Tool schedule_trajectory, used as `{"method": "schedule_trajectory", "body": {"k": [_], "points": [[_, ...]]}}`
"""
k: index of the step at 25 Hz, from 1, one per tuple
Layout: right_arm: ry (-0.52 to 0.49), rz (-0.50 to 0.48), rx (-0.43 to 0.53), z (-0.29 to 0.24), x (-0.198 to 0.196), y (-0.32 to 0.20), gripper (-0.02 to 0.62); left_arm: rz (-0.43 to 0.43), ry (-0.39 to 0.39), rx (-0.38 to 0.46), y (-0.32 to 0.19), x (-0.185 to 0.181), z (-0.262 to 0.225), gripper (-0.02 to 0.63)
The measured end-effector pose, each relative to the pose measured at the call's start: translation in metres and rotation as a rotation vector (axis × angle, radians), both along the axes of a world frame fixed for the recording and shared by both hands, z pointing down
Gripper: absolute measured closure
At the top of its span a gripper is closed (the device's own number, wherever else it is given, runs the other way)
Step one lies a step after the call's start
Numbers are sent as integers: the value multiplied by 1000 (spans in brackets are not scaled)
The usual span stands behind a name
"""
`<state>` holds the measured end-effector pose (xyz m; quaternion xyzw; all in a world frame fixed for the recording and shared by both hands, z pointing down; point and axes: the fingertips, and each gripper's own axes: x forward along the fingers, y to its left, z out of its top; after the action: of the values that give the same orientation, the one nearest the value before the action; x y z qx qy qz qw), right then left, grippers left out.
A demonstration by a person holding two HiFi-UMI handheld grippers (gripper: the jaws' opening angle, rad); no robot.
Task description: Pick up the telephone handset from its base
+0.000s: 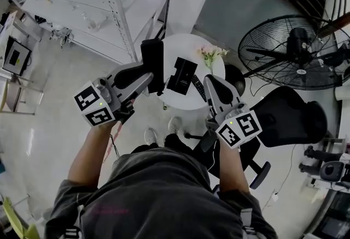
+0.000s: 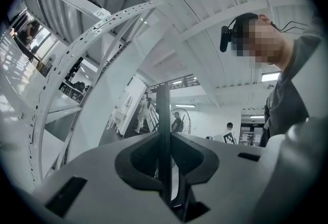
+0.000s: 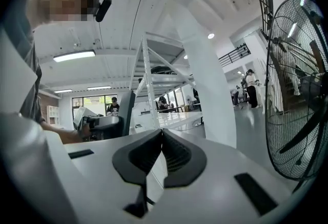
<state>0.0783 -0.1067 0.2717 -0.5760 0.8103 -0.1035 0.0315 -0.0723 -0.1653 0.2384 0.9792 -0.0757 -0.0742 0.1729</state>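
Listing from the head view: left tool point(image 1: 146, 78), clenched on the black telephone handset point(image 1: 152, 56), which is held upright, lifted clear of its base and just to the left of it, over the left edge of the round white table point(image 1: 183, 45). In the left gripper view the handset is seen edge-on as a thin dark vertical slab pressed between the two jaws. Telephone base point(image 1: 181, 75): black, angular, set near the middle of the table, with a narrow gap of white tabletop showing between it and the handset. Right tool point(image 1: 212, 83): closed on nothing, its jaw tips brought together as shown in the right gripper view; it is held over the table's lower right edge, apart from the base. Slim dark object point(image 1: 199, 88): laid on the table just beside the base on its right; its kind cannot be told. Pale pink flowers point(image 1: 211, 55): placed at the right side of the table. White metal shelf rack point(image 1: 117, 3): stood beyond the table at upper left. Large black floor fan point(image 1: 295, 52): stood to the right, well apart from the table. Black office chair point(image 1: 287, 115): placed below the fan, near the right tool. White shoes point(image 1: 151, 135): seen on the pale floor under the near edge of the table.
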Motion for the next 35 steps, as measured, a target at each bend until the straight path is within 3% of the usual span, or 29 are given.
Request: {"method": "schedule_trajectory", "body": {"k": [35], "points": [[23,-16,-39,13,10,-7,578,8,-11,-18,-2,16,16,528]]}}
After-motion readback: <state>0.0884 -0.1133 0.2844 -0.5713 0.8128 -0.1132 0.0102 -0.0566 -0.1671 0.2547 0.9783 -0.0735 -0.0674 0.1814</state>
